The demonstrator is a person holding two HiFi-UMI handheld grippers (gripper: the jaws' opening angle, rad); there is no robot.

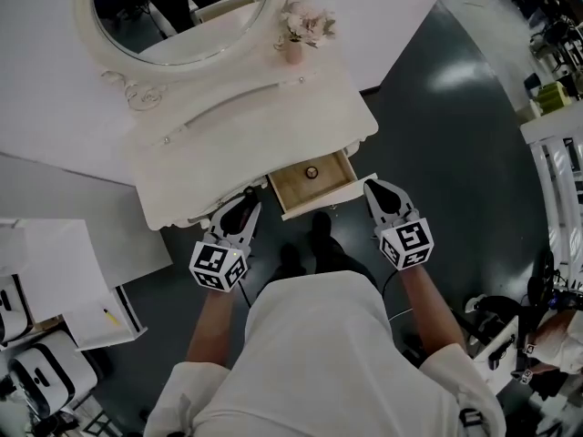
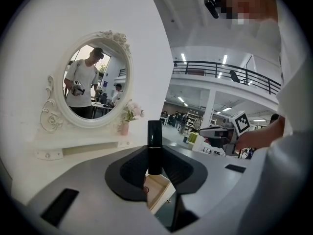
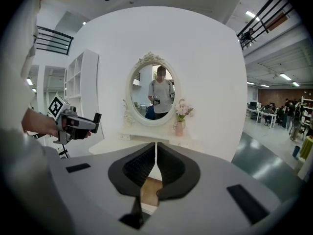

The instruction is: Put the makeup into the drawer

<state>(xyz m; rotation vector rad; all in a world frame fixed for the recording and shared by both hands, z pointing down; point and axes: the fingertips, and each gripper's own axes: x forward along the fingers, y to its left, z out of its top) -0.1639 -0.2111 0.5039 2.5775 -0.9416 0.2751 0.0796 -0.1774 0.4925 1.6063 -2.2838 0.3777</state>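
Left tongs (image 1: pixel 244 202) clamped on a black makeup tube (image 2: pixel 154 142), which stands upright in their grip. My right tongs (image 1: pixel 377 189) are closed together with nothing in them. The open wooden drawer (image 1: pixel 332 173) lies between my two tongs, just ahead of and below their tips, with a small round thing (image 1: pixel 311 172) inside. Beyond the tongs stand the white tabletop (image 1: pixel 246 135) and its oval mirror (image 1: pixel 182 12).

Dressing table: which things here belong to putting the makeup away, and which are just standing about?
Job: black makeup tube, clamped in the left gripper; open drawer of the dressing table.
Standing about: oval mirror; flower vase.
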